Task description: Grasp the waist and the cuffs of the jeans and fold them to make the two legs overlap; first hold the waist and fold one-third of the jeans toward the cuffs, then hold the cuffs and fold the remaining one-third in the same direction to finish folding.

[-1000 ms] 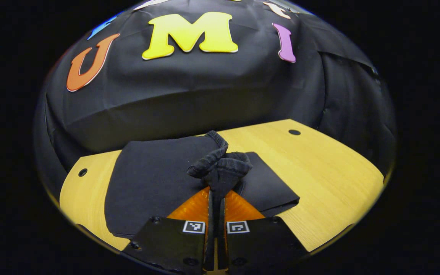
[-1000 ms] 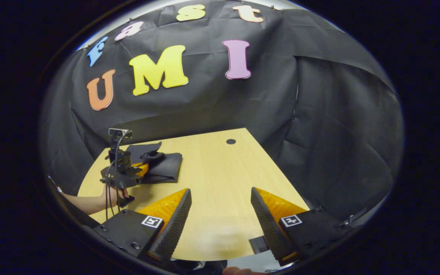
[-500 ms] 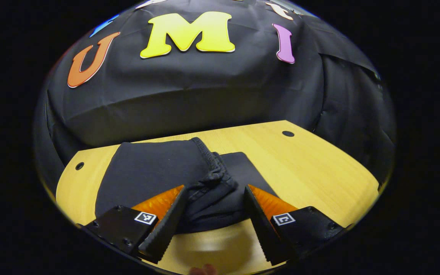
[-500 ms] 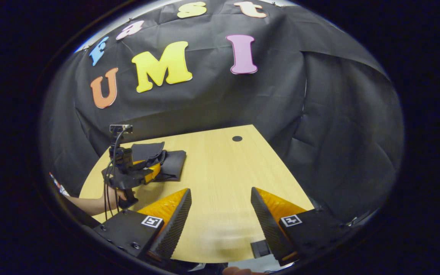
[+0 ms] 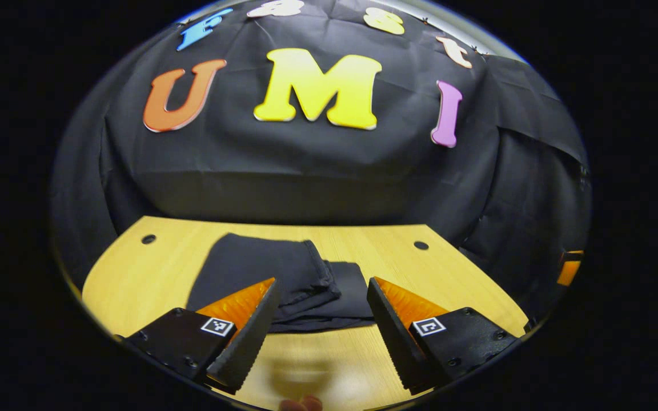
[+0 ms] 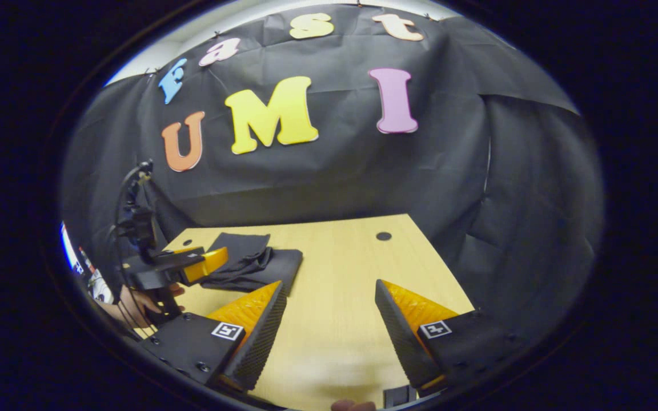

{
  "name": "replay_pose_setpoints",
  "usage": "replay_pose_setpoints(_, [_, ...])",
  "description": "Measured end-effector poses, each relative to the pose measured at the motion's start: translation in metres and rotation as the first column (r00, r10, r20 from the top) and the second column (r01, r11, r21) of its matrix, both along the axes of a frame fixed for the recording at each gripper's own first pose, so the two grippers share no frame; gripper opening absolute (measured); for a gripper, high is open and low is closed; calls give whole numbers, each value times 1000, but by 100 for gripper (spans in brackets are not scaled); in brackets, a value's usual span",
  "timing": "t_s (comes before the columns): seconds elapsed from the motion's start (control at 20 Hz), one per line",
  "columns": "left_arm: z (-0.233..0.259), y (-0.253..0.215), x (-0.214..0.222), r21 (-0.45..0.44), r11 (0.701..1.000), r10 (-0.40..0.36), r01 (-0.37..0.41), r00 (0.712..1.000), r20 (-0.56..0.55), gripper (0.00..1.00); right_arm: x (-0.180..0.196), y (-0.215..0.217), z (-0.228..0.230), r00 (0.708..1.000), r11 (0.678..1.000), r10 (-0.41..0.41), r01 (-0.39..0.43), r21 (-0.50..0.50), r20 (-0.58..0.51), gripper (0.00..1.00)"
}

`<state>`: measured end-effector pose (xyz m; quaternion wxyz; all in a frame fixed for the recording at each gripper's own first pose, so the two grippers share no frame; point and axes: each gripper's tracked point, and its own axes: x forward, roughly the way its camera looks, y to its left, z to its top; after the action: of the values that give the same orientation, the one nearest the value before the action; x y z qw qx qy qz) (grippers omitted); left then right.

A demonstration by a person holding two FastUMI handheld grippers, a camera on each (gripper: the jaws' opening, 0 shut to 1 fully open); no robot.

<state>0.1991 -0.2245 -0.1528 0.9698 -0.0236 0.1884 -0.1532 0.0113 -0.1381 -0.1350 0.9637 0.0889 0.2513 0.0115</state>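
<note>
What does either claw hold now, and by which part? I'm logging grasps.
Nothing: the left claw and right claw are open, clear of the folded jeans.

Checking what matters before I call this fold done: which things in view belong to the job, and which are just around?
Job:
jeans, folded on the table
left gripper, open, off the cloth
right gripper, open, over bare wood

Around:
table
table holes
</note>
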Motion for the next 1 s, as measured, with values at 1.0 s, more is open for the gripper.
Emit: replay_pose_setpoints(1.0, [199,139,-73,-57,979,206,-198,927,313,97,41,143,147,890,990,47,19,-140,453,92])
